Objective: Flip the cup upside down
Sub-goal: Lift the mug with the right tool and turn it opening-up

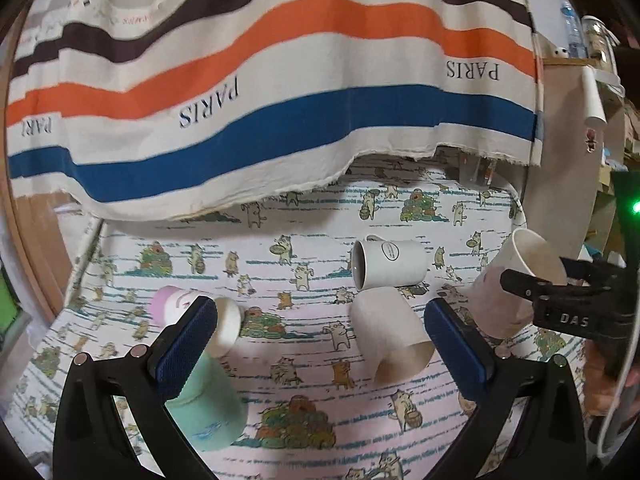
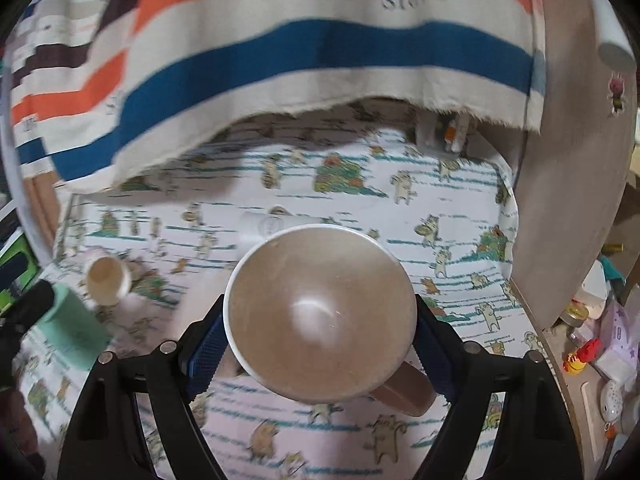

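My right gripper (image 2: 320,340) is shut on a pale paper cup (image 2: 320,312), held above the table with its open mouth facing the camera. In the left wrist view the same cup (image 1: 516,280) sits tilted at the right, clamped by the right gripper's fingers (image 1: 532,288). My left gripper (image 1: 320,340) is open and empty above the table. Between its fingers lies a beige cup (image 1: 390,334) on its side. A white mug (image 1: 388,262) lies on its side behind it. A mint green cup (image 1: 208,408) and a pink and white cup (image 1: 176,304) lie by the left finger.
The table wears a cat-patterned cloth (image 1: 304,380). A striped PARIS cloth (image 1: 280,80) hangs over its far edge. A wooden board (image 2: 580,160) stands along the right side, with cluttered small items (image 2: 600,352) beyond it.
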A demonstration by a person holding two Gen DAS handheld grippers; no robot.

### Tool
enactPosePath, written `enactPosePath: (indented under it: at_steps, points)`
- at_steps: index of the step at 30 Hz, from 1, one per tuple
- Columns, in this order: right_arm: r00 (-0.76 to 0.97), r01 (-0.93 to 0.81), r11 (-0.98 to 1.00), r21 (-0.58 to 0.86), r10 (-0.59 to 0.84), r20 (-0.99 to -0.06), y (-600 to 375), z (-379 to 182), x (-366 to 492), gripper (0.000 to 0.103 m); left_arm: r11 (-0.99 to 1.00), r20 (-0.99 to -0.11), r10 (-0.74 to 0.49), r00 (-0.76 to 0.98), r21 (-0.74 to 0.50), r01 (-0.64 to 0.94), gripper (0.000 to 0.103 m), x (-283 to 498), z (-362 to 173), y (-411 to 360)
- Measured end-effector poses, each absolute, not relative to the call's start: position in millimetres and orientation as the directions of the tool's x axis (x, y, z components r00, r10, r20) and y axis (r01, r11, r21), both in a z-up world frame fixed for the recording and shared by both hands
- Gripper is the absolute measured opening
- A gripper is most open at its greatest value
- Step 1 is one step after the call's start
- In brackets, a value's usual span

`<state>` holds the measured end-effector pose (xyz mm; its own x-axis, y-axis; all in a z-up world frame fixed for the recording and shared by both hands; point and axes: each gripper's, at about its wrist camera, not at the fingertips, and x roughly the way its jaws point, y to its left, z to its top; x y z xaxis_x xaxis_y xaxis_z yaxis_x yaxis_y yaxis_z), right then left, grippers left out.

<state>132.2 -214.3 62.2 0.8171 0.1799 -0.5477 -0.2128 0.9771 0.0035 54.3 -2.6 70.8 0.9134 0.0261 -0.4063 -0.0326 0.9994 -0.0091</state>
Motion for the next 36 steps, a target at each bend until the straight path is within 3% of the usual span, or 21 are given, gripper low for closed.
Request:
enactPosePath:
  at_steps: [9,25,36]
  points:
    - [0.813,-0.317,0.948,0.012,0.279,-0.511,-190.1,73.7,84.3,0.085,0.998,-0.372,0.04,0.928,-0.023,-0.052,0.103,25.4,78.1,2.7]
    - [0.644,-0.489,0.872,0.032,0.386,-0.661,-141.6,25.9,53.7,0.086,0.993,-0.455,0.066,0.888,-0.055,-0.102,0.103,0.4,40.9,31.0]
    - [0.621,-0.487,0.873,0.027,0.368,-0.692,-138.5,3.7,55.8,0.086,0.993,-0.463,0.067,0.884,-0.054,-0.103,0.103,-8.4,26.2,36.6]
